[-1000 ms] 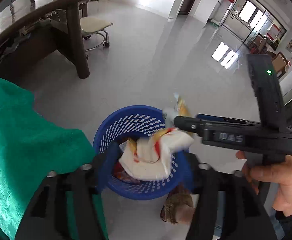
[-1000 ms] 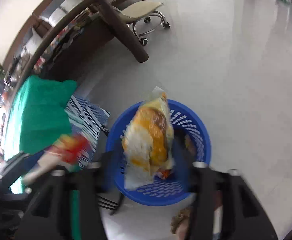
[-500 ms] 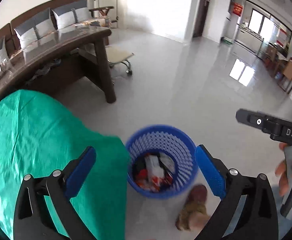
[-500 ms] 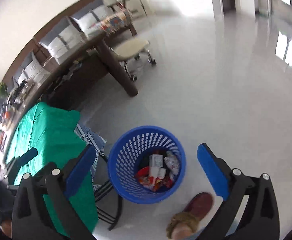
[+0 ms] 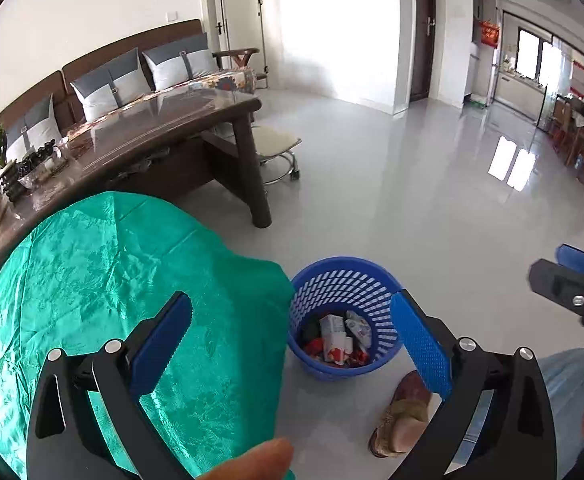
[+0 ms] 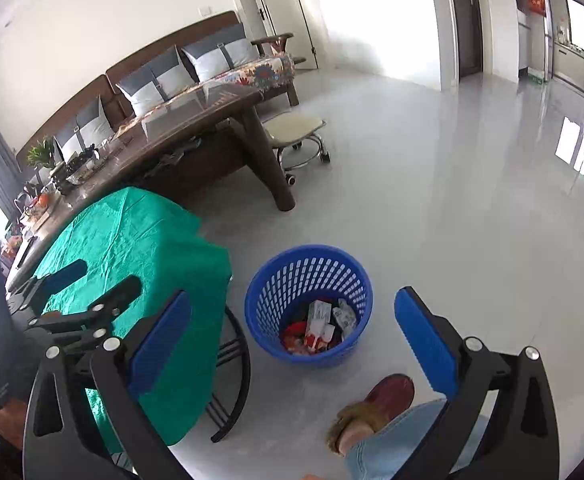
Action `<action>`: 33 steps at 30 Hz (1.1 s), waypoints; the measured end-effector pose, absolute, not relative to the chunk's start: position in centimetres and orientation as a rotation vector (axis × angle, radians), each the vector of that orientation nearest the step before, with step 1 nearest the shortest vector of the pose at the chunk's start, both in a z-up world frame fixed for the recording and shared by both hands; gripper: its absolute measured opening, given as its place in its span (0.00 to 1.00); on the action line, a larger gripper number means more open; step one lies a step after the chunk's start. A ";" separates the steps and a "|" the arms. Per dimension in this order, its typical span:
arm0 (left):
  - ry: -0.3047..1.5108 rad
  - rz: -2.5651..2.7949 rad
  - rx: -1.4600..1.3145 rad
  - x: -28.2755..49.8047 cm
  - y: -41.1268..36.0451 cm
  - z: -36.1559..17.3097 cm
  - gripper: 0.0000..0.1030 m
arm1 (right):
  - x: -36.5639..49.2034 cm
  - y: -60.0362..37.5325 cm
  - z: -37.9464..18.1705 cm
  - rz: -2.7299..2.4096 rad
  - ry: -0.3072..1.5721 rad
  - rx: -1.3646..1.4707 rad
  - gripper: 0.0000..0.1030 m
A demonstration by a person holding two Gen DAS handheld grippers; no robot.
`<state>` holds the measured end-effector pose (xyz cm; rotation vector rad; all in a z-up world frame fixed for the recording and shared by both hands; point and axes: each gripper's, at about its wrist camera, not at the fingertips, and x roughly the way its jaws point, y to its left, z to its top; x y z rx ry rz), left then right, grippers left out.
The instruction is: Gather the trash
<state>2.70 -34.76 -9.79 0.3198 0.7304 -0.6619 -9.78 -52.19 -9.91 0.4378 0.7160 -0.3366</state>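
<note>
Trash (image 6: 320, 328): cartons and wrappers lying inside the blue basket (image 6: 260, 300) on the floor.
Handling: probably light, crushable, slippery film; pinch a flat edge.
Left gripper (image 5: 292, 344): fingers spread wide, nothing between.
Right gripper (image 6: 292, 340): fingers spread wide, empty.
Beside: green cloth (image 5: 92, 280).

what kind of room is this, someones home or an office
Most likely a home living room. A wooden sofa with grey-and-white cushions stands along the wall behind a long dark tea table, and a kitchen area opens off the far end. The blue trash basket sits on a glossy tiled floor.
</note>
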 end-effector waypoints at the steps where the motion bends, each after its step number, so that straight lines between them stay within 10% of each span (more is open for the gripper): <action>1: 0.734 -0.652 0.312 2.5 -34.4 -9.5 0.95 | -9.9 -52.1 -9.9 -0.335 0.701 0.427 0.96; 33: 0.883 -0.636 0.361 3.1 -35.0 -10.9 0.95 | -11.4 -47.8 -11.6 -0.442 0.882 0.361 0.96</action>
